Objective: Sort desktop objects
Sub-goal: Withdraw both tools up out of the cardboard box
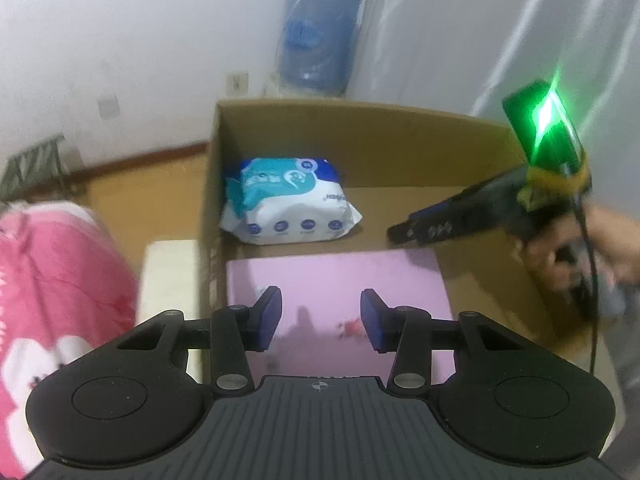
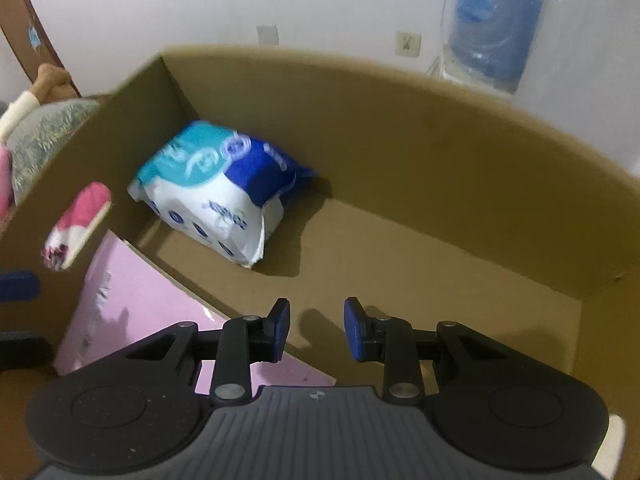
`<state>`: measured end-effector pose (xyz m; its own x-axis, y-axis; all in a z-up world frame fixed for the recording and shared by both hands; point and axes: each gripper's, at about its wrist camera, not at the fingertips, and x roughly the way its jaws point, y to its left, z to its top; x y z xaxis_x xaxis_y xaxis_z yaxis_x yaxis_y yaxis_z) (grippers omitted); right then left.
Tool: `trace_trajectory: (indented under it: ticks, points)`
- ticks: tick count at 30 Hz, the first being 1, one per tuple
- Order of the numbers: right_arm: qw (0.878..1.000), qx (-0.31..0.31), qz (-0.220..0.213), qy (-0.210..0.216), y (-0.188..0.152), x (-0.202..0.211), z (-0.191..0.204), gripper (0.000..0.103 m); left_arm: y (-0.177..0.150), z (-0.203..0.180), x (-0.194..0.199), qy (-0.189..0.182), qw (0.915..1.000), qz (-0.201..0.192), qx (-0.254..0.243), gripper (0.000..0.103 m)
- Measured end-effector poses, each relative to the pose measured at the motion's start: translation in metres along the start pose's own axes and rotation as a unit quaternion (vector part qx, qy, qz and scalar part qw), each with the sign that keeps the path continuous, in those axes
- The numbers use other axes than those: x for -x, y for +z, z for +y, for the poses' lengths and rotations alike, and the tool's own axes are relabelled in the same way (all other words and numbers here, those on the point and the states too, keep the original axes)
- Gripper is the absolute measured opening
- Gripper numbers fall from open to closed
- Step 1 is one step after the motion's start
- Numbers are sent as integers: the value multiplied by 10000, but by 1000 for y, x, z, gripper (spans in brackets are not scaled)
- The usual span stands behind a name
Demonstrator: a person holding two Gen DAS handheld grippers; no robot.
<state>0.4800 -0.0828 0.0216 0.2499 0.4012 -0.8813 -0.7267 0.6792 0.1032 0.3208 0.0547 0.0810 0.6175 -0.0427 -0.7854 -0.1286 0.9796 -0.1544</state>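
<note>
A brown cardboard box (image 1: 360, 136) (image 2: 400, 120) holds a white, teal and blue pack of wipes (image 1: 286, 202) (image 2: 224, 192) in its far left corner. A flat pink book (image 1: 340, 304) (image 2: 132, 312) lies in the near left part of the box. My left gripper (image 1: 320, 326) is open and empty above the pink book. My right gripper (image 2: 316, 330) is open and empty above the bare box floor, right of the book. In the left wrist view the right gripper (image 1: 432, 228) reaches into the box from the right, with a green light on its body.
A pink quilt (image 1: 52, 280) lies left of the box, with a white block (image 1: 170, 280) between them. A blue water bottle (image 1: 318, 36) (image 2: 496, 20) stands by the white wall behind the box. A pink and white item (image 2: 78, 226) shows at the box's left wall.
</note>
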Motion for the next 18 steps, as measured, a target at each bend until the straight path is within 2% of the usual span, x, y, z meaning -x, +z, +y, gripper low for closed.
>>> trace_trajectory:
  ticks: [3,8,12,13,15,18]
  points:
    - [9995,303,-122,-19,-5,-8,9,34,18,3,-23,-69,9987,337,382,44]
    - [9948,997,-203,56,-15,-5,24,33,36,-5,-61,467,9966,631,244,44]
    - [9888,1468,-245,93,-23,-1,37,30,40,-1,-92,615,9931,924,390,44]
    - [9870,1584,-271,43,-24,0,40,30,40,2,-99,577,9903,1153,526,43]
    - [9852,1683,-322,58,-24,2,42,27,41,6,-100,415,9884,1276,712,43]
    - [9829,1798,-364,167,-27,5,44,21,41,2,-107,602,9843,1615,392,44]
